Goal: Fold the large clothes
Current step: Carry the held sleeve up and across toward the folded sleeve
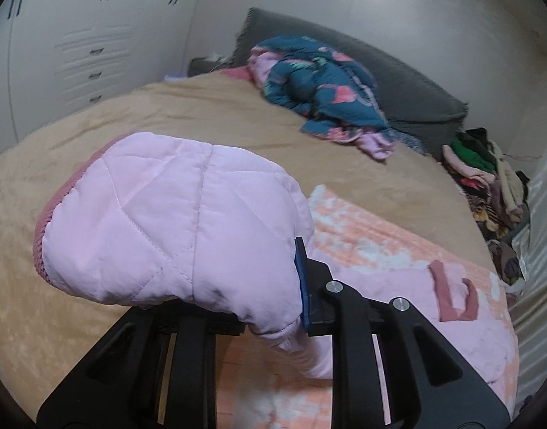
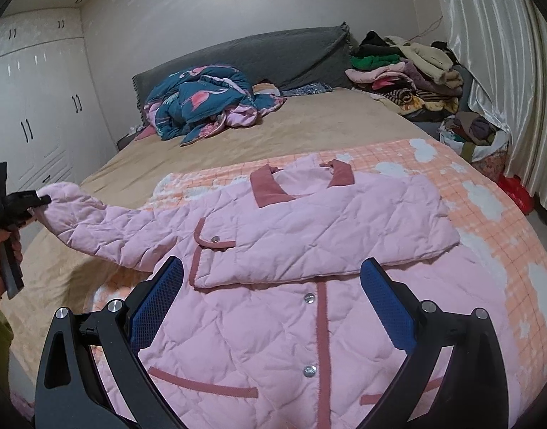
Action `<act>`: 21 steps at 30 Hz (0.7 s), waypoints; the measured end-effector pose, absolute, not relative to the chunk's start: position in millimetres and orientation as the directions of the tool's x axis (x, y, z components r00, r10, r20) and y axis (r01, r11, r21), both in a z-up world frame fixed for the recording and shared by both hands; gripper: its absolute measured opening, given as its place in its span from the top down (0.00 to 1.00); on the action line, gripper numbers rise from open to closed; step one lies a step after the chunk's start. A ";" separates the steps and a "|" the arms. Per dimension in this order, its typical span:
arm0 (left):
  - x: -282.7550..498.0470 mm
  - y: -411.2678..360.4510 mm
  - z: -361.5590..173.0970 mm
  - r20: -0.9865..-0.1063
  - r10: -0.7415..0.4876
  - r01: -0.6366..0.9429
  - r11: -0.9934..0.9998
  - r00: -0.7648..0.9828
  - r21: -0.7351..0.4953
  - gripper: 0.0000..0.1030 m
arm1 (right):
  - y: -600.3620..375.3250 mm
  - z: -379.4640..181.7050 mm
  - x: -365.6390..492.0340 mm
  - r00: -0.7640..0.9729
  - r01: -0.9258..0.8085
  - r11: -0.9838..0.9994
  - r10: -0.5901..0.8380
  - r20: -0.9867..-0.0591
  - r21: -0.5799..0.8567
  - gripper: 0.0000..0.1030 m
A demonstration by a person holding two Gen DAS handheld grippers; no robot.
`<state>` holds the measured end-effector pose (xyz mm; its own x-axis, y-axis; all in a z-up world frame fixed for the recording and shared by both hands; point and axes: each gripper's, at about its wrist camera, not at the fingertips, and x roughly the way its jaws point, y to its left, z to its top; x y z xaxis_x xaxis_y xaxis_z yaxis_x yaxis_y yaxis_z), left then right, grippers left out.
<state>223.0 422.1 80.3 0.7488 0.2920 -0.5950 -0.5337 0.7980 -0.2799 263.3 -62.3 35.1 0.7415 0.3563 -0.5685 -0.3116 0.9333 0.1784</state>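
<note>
Pink quilted jacket (image 2: 273, 286), sleeve cuff (image 1: 159, 214) clamped in left tongs (image 1: 295, 307), right tongs (image 2: 273, 307) apart, no writing legible.

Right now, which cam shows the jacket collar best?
Right wrist view: the pink jacket lies spread out, with both dark-pink collar flaps clear. Left wrist view shows the collar only partly, low at right, behind the sleeve that fills the frame.

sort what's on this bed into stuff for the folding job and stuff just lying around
In the job:
- pink quilted jacket
- its sleeve, clamped in the left gripper
- right gripper, open above the jacket

Lying about:
- teal flamingo quilt
- clothes pile
- grey headboard cushion
</note>
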 end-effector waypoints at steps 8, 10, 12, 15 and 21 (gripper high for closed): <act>232.4 367.2 114.0 -0.544 0.256 -0.451 0.854 0.799 -0.260 0.88 | -91.0 44.9 250.0 0.760 -0.288 0.937 0.349 -0.548 0.197 0.04; 233.4 353.9 120.1 -0.532 0.248 -0.429 0.869 0.809 -0.247 0.89 | -97.8 46.3 247.4 0.765 -0.283 0.938 0.346 -0.543 0.199 0.04; 235.3 338.1 125.2 -0.523 0.240 -0.406 0.884 0.818 -0.230 0.89 | -104.3 47.4 245.9 0.767 -0.277 0.939 0.344 -0.541 0.204 0.04; 240.4 318.5 129.5 -0.518 0.221 -0.375 0.903 0.826 -0.212 0.89 | -114.6 49.2 241.8 0.772 -0.267 0.939 0.342 -0.536 0.215 0.04; 247.4 283.8 137.6 -0.506 0.196 -0.322 0.930 0.840 -0.175 0.90 | -134.4 54.0 233.6 0.785 -0.250 0.942 0.334 -0.523 0.226 0.04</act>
